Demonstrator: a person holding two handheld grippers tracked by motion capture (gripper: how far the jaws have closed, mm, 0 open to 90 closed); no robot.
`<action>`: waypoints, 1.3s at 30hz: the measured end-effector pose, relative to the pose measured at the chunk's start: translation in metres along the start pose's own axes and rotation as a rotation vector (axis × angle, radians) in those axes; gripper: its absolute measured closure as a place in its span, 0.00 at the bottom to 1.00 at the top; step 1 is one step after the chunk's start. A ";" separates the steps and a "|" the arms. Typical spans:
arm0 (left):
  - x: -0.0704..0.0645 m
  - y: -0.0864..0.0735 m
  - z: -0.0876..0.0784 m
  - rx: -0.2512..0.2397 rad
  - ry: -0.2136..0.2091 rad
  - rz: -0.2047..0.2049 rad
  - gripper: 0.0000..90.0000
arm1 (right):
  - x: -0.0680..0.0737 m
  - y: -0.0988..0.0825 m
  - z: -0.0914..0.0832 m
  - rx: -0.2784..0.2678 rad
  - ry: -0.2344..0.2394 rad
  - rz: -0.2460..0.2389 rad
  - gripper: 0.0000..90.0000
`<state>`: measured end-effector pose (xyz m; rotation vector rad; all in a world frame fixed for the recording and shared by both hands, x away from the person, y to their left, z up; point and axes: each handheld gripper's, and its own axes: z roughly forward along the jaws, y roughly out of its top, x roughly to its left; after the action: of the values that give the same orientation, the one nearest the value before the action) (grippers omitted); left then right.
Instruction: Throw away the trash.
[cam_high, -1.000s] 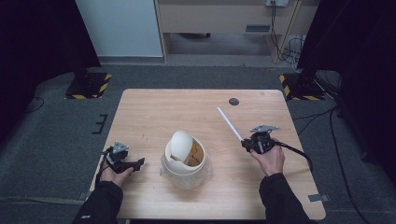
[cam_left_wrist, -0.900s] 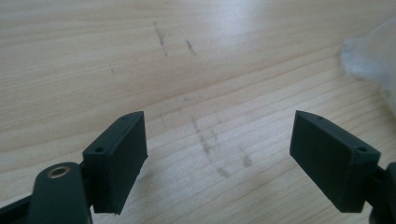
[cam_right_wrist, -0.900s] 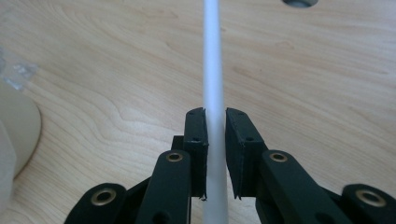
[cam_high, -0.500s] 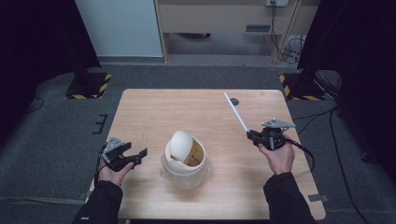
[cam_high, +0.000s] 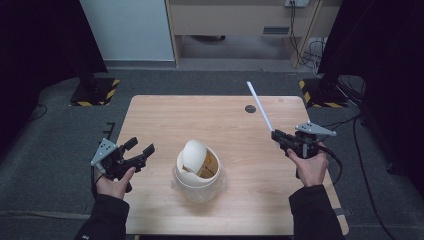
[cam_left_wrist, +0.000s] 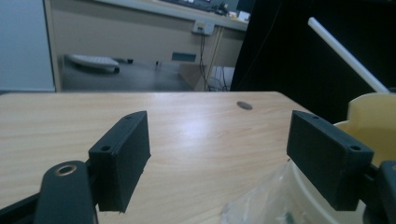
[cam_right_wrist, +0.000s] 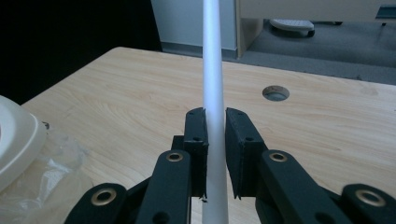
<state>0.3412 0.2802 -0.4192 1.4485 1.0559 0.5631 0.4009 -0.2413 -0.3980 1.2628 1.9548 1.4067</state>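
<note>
Straw, white, long and thin, is clamped between the 2 jaws of your right gripper and slants up and away over the right side of the table. Your left gripper hovers at the near left edge with its jaws wide apart, holding nothing. Between them stands a cream cup with a rounded white lid tilted on it, set in crinkled clear plastic. A small round hole sits far right. What the cup contains is hard to make out.
</note>
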 end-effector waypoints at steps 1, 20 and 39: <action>-0.003 0.002 -0.001 -0.010 -0.006 0.000 0.24 | 0.000 0.001 -0.001 -0.006 0.003 0.000 0.88; -0.047 0.035 -0.003 -0.125 -0.117 0.022 0.28 | 0.011 0.020 -0.022 -0.131 0.079 -0.001 0.88; -0.088 0.060 0.019 -0.177 -0.190 0.013 0.31 | 0.032 0.023 -0.031 -0.162 0.175 -0.056 0.88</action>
<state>0.3322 0.2025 -0.3451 1.3258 0.8274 0.5044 0.3712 -0.2287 -0.3591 1.0351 1.9248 1.6592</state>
